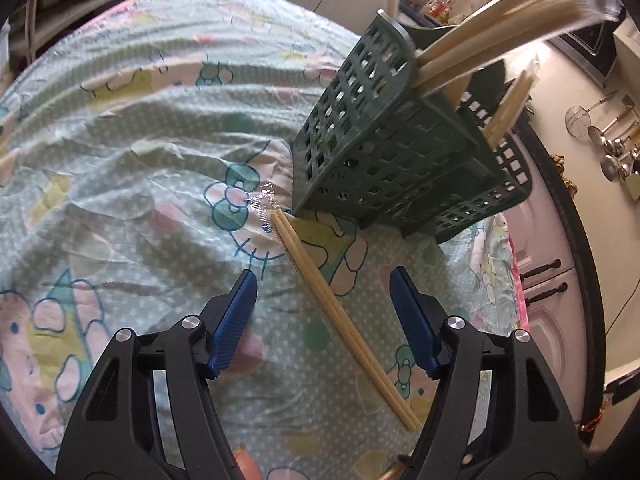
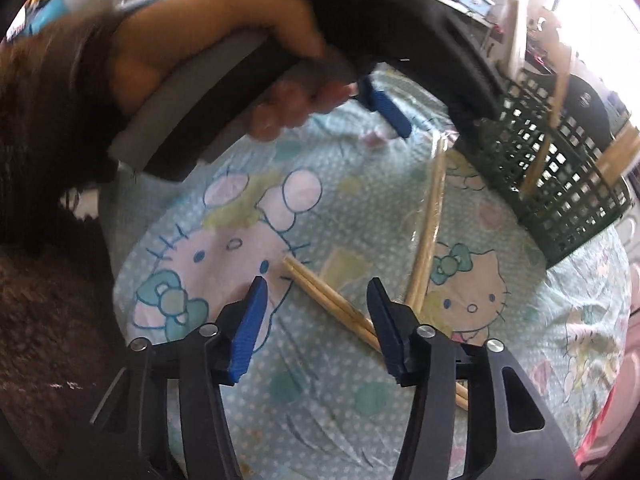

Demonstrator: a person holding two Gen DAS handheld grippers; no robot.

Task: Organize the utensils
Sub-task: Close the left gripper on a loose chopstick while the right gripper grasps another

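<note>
**Now both grippers are hanging open over chopsticks on the cartoon cloth**

Now the left gripper [image 1: 322, 280] is standing with its blue pads apart, and a pair of wrapped chopsticks [image 1: 340, 320] is lying slantwise on the cloth in the gap between them, touched by neither pad. The clear wrapper [image 1: 264, 200] is sticking out past the far tips of that pair, just beside the foot of the green basket [image 1: 384, 160].

The right gripper [image 2: 316, 284] is likewise holding its jaws apart. A bare pair of chopsticks [image 2: 320, 290] is lying between its pads, running on behind the right-hand pad; whether that pad is touching them I cannot tell. Beyond it the wrapped pair is stretching away toward the basket, its near end close to the bare pair.

Further out, a hand [image 2: 224, 52] is gripping the handle of the left gripper, seen blurred from the right wrist view. The basket is standing at the edge of the patterned tablecloth [image 1: 140, 128], with several more chopsticks [image 1: 480, 52] leaning up out of it. Behind, kitchen tools [image 1: 612, 140] are hanging on a wall.
</note>
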